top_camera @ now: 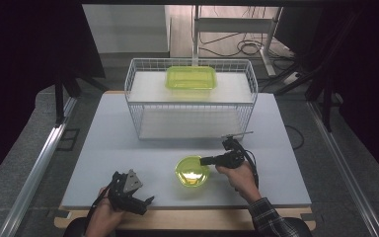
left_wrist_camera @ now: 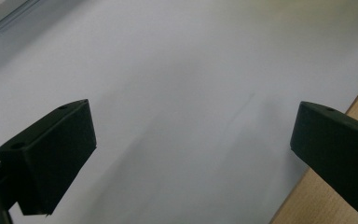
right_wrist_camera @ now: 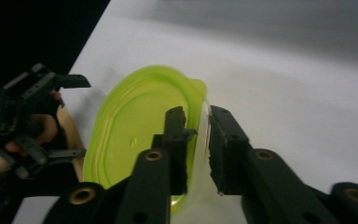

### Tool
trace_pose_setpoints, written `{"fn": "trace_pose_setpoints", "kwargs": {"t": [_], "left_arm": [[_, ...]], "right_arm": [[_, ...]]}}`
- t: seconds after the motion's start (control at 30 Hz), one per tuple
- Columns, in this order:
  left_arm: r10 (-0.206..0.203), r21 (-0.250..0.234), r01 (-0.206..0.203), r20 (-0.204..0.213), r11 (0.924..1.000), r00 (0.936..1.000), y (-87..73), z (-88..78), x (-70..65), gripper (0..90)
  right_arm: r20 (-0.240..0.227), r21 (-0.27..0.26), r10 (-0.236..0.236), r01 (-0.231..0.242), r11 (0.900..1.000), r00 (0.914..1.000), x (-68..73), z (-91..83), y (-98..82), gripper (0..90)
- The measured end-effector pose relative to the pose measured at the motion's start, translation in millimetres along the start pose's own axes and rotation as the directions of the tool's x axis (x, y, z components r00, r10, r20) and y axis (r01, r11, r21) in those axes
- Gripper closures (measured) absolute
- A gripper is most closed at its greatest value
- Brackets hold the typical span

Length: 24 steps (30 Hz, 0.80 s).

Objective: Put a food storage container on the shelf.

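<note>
Two grippers are at work, and the risk sits with one of them. The right gripper (right_wrist_camera: pixel 197 140), low centre of its own view, has its jaws pinched on the thin rim of the green bowl (top_camera: pixel 192 171), one jaw inside the wall and one outside. In the high view that bowl rests on the white table (top_camera: pixel 103 148), just below the middle of the frame, well short of the wire basket (top_camera: pixel 191 98) in the upper centre, where a green container (top_camera: pixel 191 77) already sits on the shelf.

My worry is that the hold is a narrow bite on one edge of smooth plastic. If the bowl is lifted from there, its weight could hang off to one side, so it could swing, tilt or slip out. A hard squeeze could also buckle the soft-looking wall.

The left gripper (top_camera: pixel 128 190), lower left of the high view, hangs with its jaws spread wide over bare table and grips nothing, so it offers no support.

How deep the pads reach down the wall is hard to judge, since the near rim is cut off behind the jaws. Glare in the high view blurs the bowl's inside.
</note>
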<state>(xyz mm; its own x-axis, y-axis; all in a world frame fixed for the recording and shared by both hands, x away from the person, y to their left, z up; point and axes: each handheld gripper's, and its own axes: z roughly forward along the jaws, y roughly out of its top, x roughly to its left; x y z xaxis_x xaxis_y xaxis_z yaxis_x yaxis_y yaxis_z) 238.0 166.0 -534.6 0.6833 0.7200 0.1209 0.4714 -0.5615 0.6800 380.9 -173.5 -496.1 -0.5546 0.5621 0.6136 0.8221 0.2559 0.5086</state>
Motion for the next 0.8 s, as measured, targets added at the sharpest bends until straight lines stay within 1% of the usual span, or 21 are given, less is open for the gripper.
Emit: {"fn": "trace_pose_setpoints", "kwargs": {"t": [0.07, 0.13, 0.17, 0.2, 0.33, 0.37, 0.5, 0.6, 0.8], "left_arm": [[0.002, 0.002, -0.002, -0.001, 1.0, 1.0, -0.1, 0.0, 0.0, 0.0], [0.0, -0.002, 0.0, -0.002, 1.0, 1.0, -0.1, -0.3, 0.2, 0.0], [0.0, -0.002, 0.0, -0.002, 1.0, 1.0, -0.1, -0.3, 0.2, 0.0], [-0.001, -0.003, 0.001, -0.003, 1.0, 1.0, -0.1, -0.4, 0.3, 0.0], [0.0, -0.003, 0.0, -0.005, 1.0, 1.0, 0.0, -0.6, 0.3, 0.0], [-0.001, -0.003, 0.001, -0.006, 1.0, 1.0, 0.0, -0.6, 0.2, 0.0], [-0.001, -0.004, 0.001, -0.008, 1.0, 1.0, 0.0, -0.8, 0.5, 0.0], [-0.008, -0.007, 0.008, -0.008, 0.9999, 0.9999, -0.1, -1.3, 1.1, 0.1], [-0.013, -0.007, 0.013, -0.008, 0.9999, 0.9999, -0.2, -1.5, 1.7, 0.2]], "right_arm": [[-0.006, 0.0, 0.008, -0.008, 1.0, 1.0, -0.1, 0.1, 0.1, 80.0], [-0.049, 0.002, 0.046, -0.046, 0.999, 0.9977, -2.0, -1.4, 0.3, 81.1], [-0.049, 0.002, 0.046, -0.046, 0.999, 0.9977, -2.0, -1.4, 0.3, 81.1], [-0.052, -0.007, 0.056, -0.056, 0.998, 0.9971, -2.0, -3.6, 0.3, 81.2], [-0.039, -0.024, 0.046, -0.047, 0.999, 0.9982, 0.1, -8.2, 1.6, 81.3], [-0.055, -0.035, 0.05, -0.052, 0.998, 0.9972, 0.5, -11.5, 3.0, 81.4], [-0.054, -0.048, 0.045, -0.048, 0.998, 0.9975, 2.8, -16.2, 5.3, 81.4], [-0.074, -0.072, 0.047, -0.053, 0.996, 0.9961, 4.0, -22.6, 9.0, 81.4], [-0.098, -0.106, 0.044, -0.054, 0.993, 0.9942, 8.0, -33.0, 15.8, 81.4]]}}
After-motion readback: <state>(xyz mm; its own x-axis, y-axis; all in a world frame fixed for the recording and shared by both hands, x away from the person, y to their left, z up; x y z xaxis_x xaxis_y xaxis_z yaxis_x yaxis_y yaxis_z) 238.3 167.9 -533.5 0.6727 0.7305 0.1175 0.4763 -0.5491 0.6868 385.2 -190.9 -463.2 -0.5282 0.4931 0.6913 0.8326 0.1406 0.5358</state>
